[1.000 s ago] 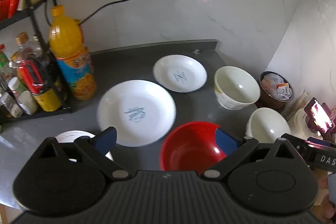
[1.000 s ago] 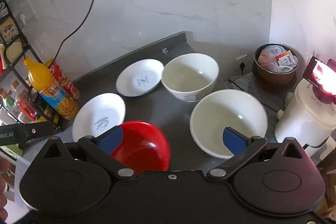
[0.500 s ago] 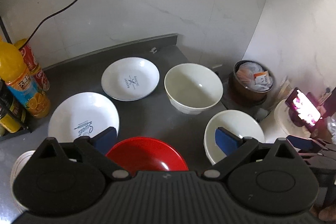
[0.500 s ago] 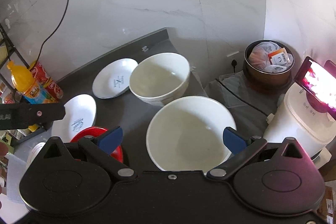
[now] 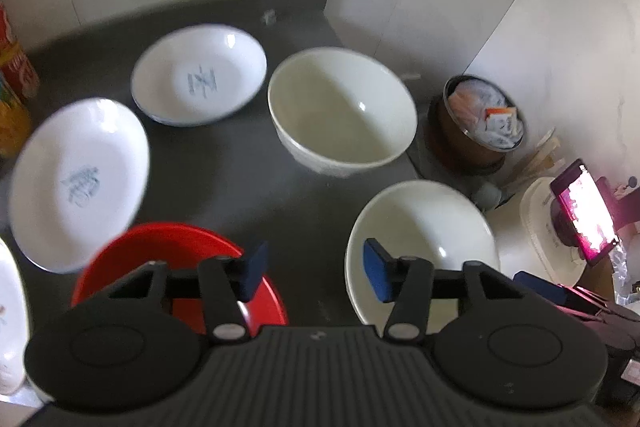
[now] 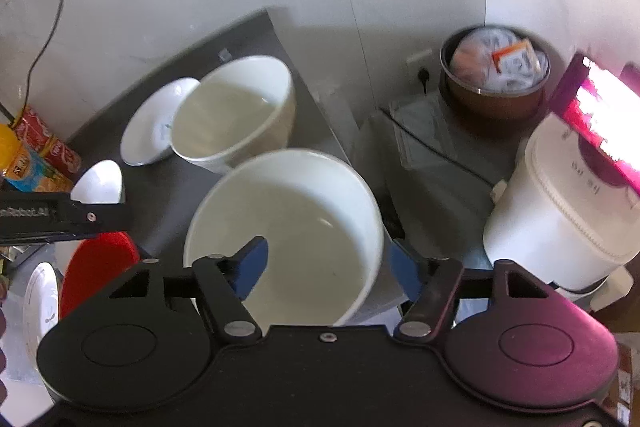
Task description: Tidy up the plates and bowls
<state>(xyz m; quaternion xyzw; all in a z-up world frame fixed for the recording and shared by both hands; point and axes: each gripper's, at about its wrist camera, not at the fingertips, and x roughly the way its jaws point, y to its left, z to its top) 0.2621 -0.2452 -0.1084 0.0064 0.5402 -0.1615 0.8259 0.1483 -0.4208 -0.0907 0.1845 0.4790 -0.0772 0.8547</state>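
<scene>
On the dark counter (image 5: 240, 163) sit a red bowl (image 5: 172, 259), a near white bowl (image 5: 424, 235) and a far white bowl (image 5: 340, 111). Two white plates (image 5: 200, 75) (image 5: 76, 183) lie to the left, and a third plate (image 5: 8, 307) shows at the left edge. My left gripper (image 5: 314, 269) hangs open over the gap between the red bowl and the near white bowl, holding nothing. My right gripper (image 6: 326, 267) is open astride the right wall of the near white bowl (image 6: 288, 223), one finger inside and one outside. The red bowl (image 6: 96, 267) is at its left.
A brown pot of packets (image 6: 496, 79) and a white appliance (image 6: 560, 219) stand off the counter's right end, with a lit phone screen (image 5: 584, 215) above. Bottles (image 5: 12, 99) crowd the left edge. Marble walls close the back and right.
Both grippers swung right and their fingers narrowed. The right one closed in on the near white bowl and now straddles its right rim. The left one's fingers now sit between the red and near white bowls.
</scene>
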